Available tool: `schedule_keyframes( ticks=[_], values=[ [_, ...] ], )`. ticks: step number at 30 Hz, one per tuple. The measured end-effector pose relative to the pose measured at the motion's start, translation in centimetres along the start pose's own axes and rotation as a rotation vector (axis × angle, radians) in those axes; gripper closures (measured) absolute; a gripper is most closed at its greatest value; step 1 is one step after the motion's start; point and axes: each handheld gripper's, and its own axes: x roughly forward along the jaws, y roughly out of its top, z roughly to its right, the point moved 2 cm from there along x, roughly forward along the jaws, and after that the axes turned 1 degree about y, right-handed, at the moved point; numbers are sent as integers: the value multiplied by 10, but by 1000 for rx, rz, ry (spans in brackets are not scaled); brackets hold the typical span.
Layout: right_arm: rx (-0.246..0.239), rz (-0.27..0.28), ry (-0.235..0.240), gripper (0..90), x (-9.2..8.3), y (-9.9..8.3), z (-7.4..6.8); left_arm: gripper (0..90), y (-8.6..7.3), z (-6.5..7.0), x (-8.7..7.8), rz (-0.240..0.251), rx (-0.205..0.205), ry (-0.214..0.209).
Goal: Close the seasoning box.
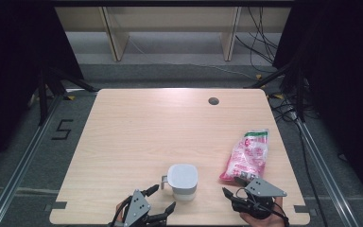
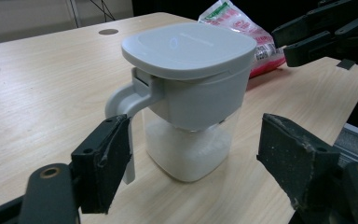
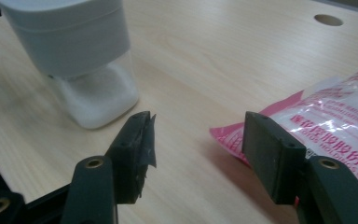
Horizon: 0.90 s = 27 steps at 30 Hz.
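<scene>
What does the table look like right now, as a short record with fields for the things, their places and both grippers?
container: clear jug with grey lid and side handle, upright, white grains inside, near front edge
bag: pink and white packet, lying flat, right of the jug
left gripper: open, jaws either side of the jug, not touching it
right gripper: open, holding nothing, its right jaw at the bag's corner
table: light wood

Pink bag (image 3: 326, 121) cut off, print perhaps unreadable.
</scene>
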Motion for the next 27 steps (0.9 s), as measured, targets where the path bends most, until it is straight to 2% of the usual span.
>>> schedule_keyframes(
  ticks=[1, 2, 3, 4, 5, 6, 7, 8, 9, 10, 11, 12, 13, 14, 15, 16, 17, 21, 22, 25, 26, 27],
  values=[
    [0, -15, 5, 433, -1, -1, -1, 240, 0, 0, -1, -17, 12, 0],
    [0, -17, 9, 433, 0, -1, -2, 236, 0, 1, 0, -11, 5, -4],
    [-7, -13, 7, 432, 0, -2, -4, 231, 0, 3, 0, -19, -29, 8],
    [-6, -30, 31, 430, 0, -4, -6, 225, 0, 6, 1, -11, -39, 0],
    [-6, -30, 31, 430, 0, -4, -6, 218, 0, 6, 1, -11, -39, 0],
    [28, -47, 32, 428, -2, -6, -9, 218, -1, 6, 1, -16, -38, -3],
    [-18, -42, 47, 423, -1, -8, -7, 215, 0, 6, 1, -18, -33, -4],
    [-8, -39, 30, 421, -2, -8, -7, 213, -1, 7, 3, -1, -51, -3],
    [-8, -39, 30, 421, -2, -8, -7, 211, -1, 7, 3, -1, -51, -3],
    [-8, -37, 29, 416, -2, -9, -7, 211, -1, 6, 3, -2, -43, -5],
    [-18, -46, 48, 413, -2, -9, -7, 210, -1, 6, 3, -2, -43, -5],
    [34, -69, 39, 411, -5, -10, -11, 209, -1, 5, 1, -17, -29, -3],
    [-2, -53, 43, 408, -3, -11, -8, 208, -1, 6, 1, -19, -38, 0],
    [-15, -54, 57, 405, -3, -11, -8, 207, 0, 3, 0, -29, 11, -5],
    [-5, -59, 62, 403, -2, -12, -8, 206, 0, 5, 0, -29, -22, -2],
    [-17, -61, 59, 401, -3, -13, -8, 206, -1, 5, 0, -30, -32, 3],
    [-22, -62, 40, 397, -3, -14, -8, 205, 0, 3, 2, -11, -4, -7],
    [-23, -79, 56, 391, -2, -18, -9, 205, 0, 2, 1, -14, 2, -6],
    [-24, -84, 52, 389, -2, -19, -9, 205, -1, 4, 1, -17, -33, -3],
    [-17, -95, 57, 385, -1, -21, -10, 204, -2, 3, 1, -18, -40, 5],
    [-25, -94, 70, 383, -1, -22, -10, 204, -1, 0, 0, -29, 4, 3],
    [-25, -103, 73, 378, -1, -23, -12, 204, 0, -1, -1, -26, 13, 1]
  ],
)
